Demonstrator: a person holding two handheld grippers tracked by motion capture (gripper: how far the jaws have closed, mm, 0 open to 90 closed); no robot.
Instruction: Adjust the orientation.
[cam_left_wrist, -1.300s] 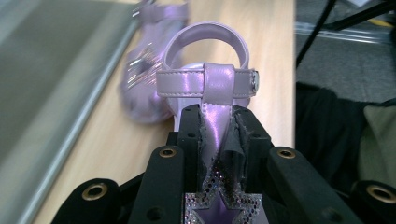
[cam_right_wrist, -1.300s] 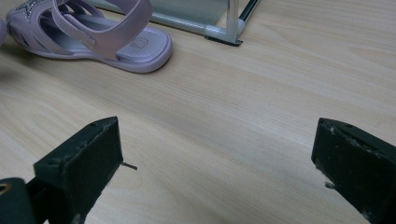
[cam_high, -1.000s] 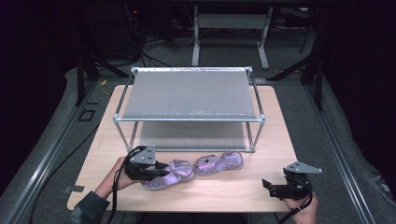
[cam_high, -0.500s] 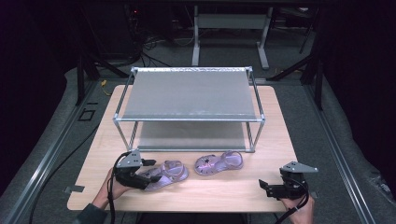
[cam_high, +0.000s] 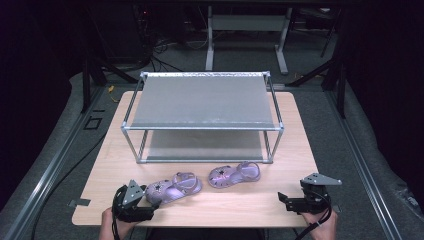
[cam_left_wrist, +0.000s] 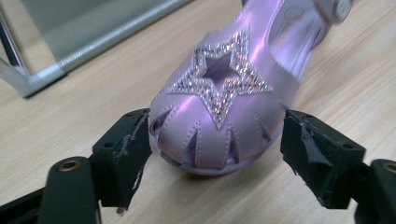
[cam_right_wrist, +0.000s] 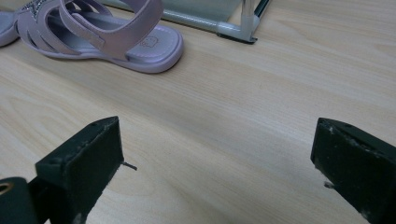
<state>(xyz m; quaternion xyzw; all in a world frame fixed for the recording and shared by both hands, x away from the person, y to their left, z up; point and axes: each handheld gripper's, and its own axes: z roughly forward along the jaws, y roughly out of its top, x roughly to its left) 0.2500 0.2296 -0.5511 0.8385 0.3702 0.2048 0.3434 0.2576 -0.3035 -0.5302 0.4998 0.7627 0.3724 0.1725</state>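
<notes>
From above, we see the left gripper (cam_high: 146, 196) at the toe of the left sandal (cam_high: 175, 186) on the desk (cam_high: 240, 205), the right sandal (cam_high: 235, 174) just beside. In our left gripper view the jaws, just opened, flank the toe without pressing. In our right gripper view, the right gripper (cam_right_wrist: 217, 163) gapes wide over bare wood.

A light wooden counter (cam_high: 295, 150) holds everything. A metal rack (cam_high: 200, 100) with two grey shelves stands on the far part of it. Two shiny purple sandals lie flat on the wood in front of the rack, the left sandal (cam_high: 175, 186) near the right sandal (cam_high: 235, 175).
</notes>
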